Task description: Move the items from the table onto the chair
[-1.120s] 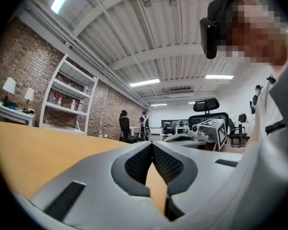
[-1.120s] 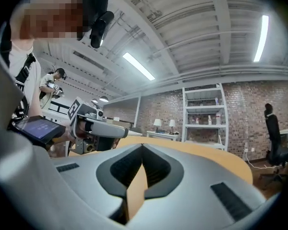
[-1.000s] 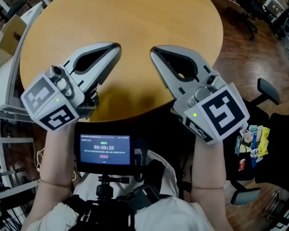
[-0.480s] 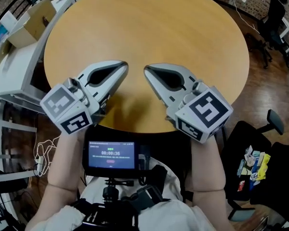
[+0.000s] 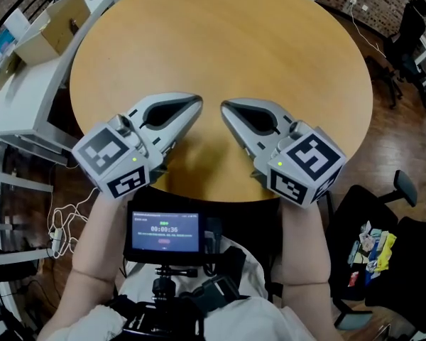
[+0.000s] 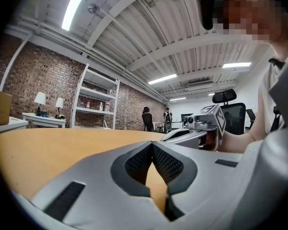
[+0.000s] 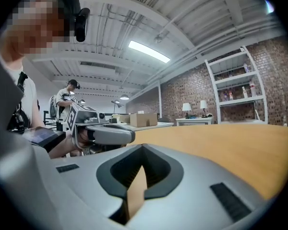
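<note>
Left gripper [image 5: 196,103] closed and empty, right gripper [image 5: 226,107] also closed on nothing, tips near each other over the round wooden table [image 5: 220,41], colourful packets [image 5: 373,244] lay on the black chair [image 5: 415,261].

Left gripper [image 5: 196,102], right gripper [image 5: 226,106]: jaws together

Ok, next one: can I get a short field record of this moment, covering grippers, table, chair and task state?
left gripper: jaws together, nothing held, over the table's near part
right gripper: jaws together, nothing held, beside the left one
table: round, wooden, no items seen on it
chair: black, at the person's right
packets: colourful, lying on the chair
task state: looks finished
</note>
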